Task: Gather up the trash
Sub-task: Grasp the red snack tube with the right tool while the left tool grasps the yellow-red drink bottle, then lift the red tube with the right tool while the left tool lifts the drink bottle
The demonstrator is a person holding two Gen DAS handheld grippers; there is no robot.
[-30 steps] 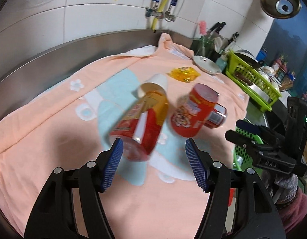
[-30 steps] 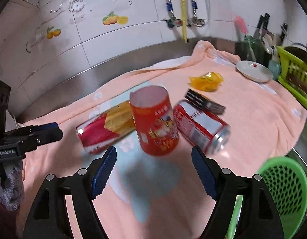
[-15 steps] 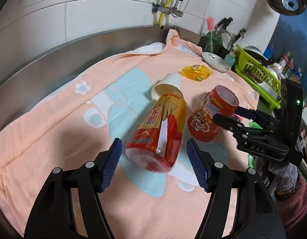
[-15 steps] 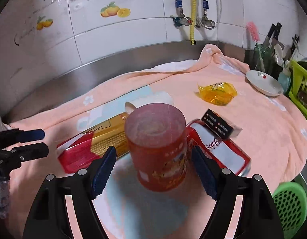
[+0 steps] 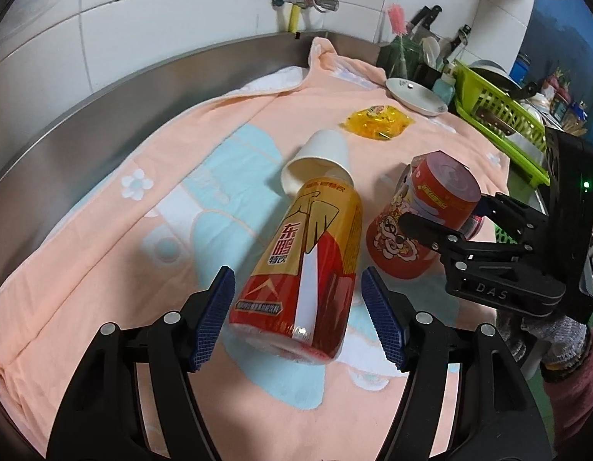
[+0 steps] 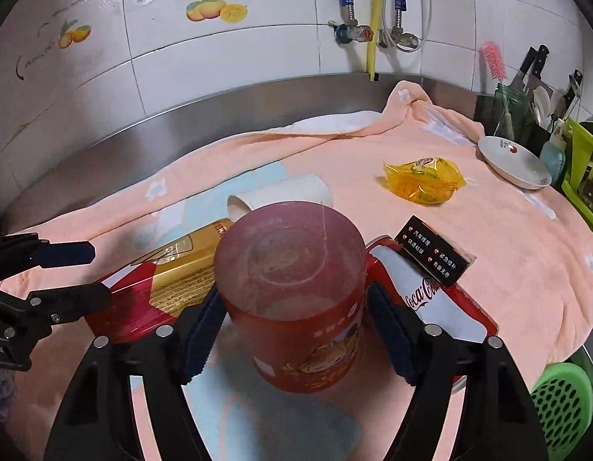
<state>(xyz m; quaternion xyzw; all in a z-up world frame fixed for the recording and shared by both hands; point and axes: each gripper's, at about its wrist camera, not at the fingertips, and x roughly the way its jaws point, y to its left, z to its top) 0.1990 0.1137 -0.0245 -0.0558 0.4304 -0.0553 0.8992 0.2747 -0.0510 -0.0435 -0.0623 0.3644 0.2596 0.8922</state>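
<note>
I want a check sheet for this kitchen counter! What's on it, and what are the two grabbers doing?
Surface: pink towel spread over a steel counter.
Job's things: red tub standing upright; yellow-red bottle lying down; white paper cup tipped over; Coca-Cola can lying down; small black box resting on the can; yellow wrapper.
Clutter: white dish; green basket by the counter edge.
Grippers: right gripper jaws around the tub; left gripper jaws open either side of the bottle's base.
Cables: nothing seen.
Surroundings: tiled wall with fruit stickers, water pipes, green dish rack.
</note>
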